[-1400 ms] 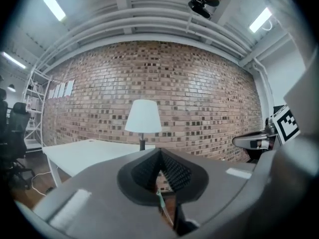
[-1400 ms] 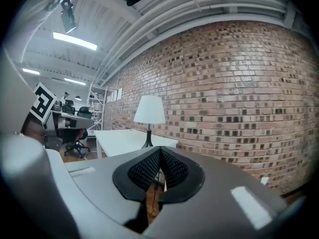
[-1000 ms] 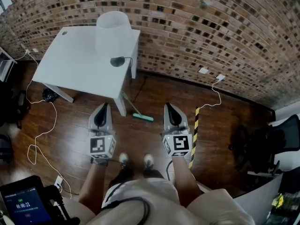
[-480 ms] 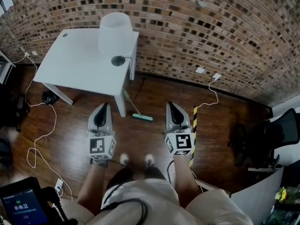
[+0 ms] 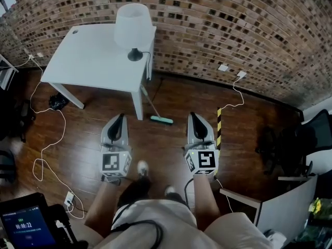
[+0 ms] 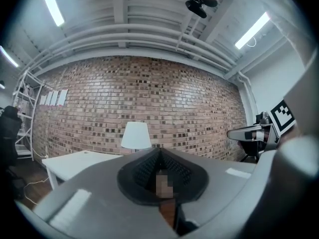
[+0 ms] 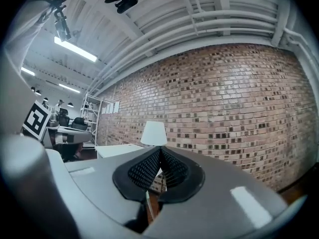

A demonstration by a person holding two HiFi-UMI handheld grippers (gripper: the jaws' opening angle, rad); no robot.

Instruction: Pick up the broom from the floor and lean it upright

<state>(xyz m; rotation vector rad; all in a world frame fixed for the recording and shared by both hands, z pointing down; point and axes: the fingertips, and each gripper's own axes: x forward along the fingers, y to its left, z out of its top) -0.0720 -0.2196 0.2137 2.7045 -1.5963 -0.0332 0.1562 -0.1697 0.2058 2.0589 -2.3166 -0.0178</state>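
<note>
The broom [image 5: 161,120] lies on the dark wood floor, its green head ahead of me between the two grippers and its thin handle [image 5: 149,101] running up-left to the white table's leg. My left gripper [image 5: 121,116] is held level to the left of the broom head, jaws shut and empty. My right gripper [image 5: 193,115] is held level to its right, also shut on nothing. In the left gripper view the left gripper [image 6: 160,151] shows pads meeting at the tip. The right gripper [image 7: 160,149] looks the same in its own view. The broom is hidden in both gripper views.
A white table [image 5: 88,61] with a white-shaded lamp [image 5: 134,25] stands against the brick wall [image 5: 233,30]. White cables [image 5: 46,144] trail over the floor at left. A yellow-black striped strip [image 5: 218,128] lies right of the right gripper. A black office chair [image 5: 290,149] stands at far right.
The person has taken a step towards the table, and both grippers have gone forward with them. The jaws have stayed shut.
</note>
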